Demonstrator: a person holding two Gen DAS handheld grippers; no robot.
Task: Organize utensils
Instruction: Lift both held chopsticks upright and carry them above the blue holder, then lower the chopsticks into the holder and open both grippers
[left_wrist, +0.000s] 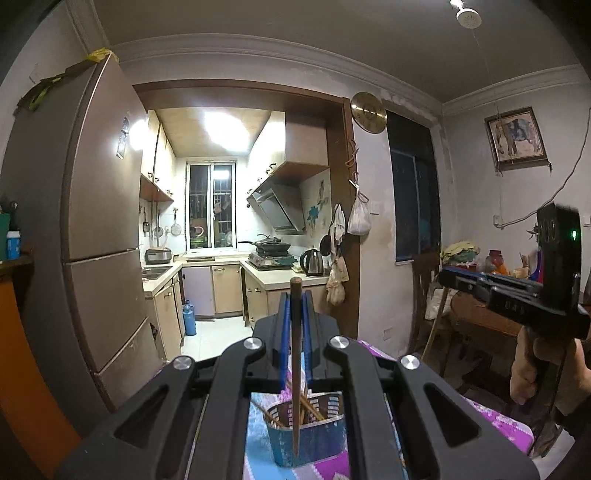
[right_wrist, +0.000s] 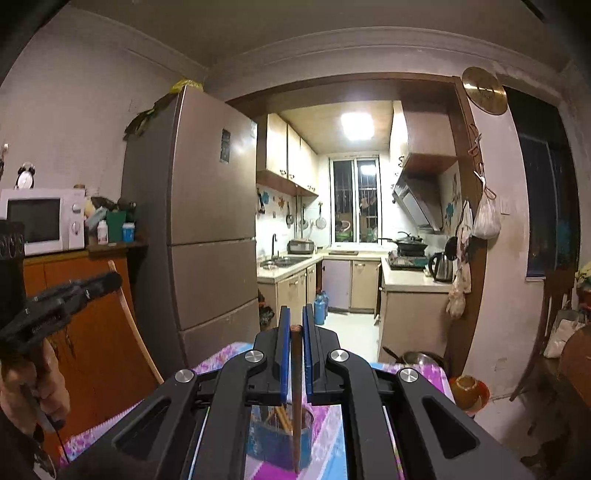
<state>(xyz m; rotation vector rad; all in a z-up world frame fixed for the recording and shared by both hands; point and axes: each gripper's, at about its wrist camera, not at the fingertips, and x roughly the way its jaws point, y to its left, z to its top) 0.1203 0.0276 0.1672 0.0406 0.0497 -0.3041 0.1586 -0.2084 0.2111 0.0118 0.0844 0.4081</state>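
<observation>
Here, each of your grippers pinches one dark wooden chopstick upright between blue pads: the left gripper (left_wrist: 295, 295) holds the left chopstick (left_wrist: 295, 369), the right gripper (right_wrist: 294, 321) the right chopstick (right_wrist: 295, 398). Both tips hang over the blue holder (left_wrist: 306, 439) on the flowered tablecloth (left_wrist: 495, 417), where other chopsticks already lean. To do this well, I'd keep each stick vertical, lower its tip inside the rim before opening, and go one side at a time so the holder doesn't tip.

Chopstick (left_wrist: 295, 354): dark matt wood. Utensil holder (left_wrist: 306, 439): shiny blue metal tin. Tablecloth (left_wrist: 491, 417): glossy patterned plastic. Refrigerator (right_wrist: 210, 206): brushed metal.
</observation>
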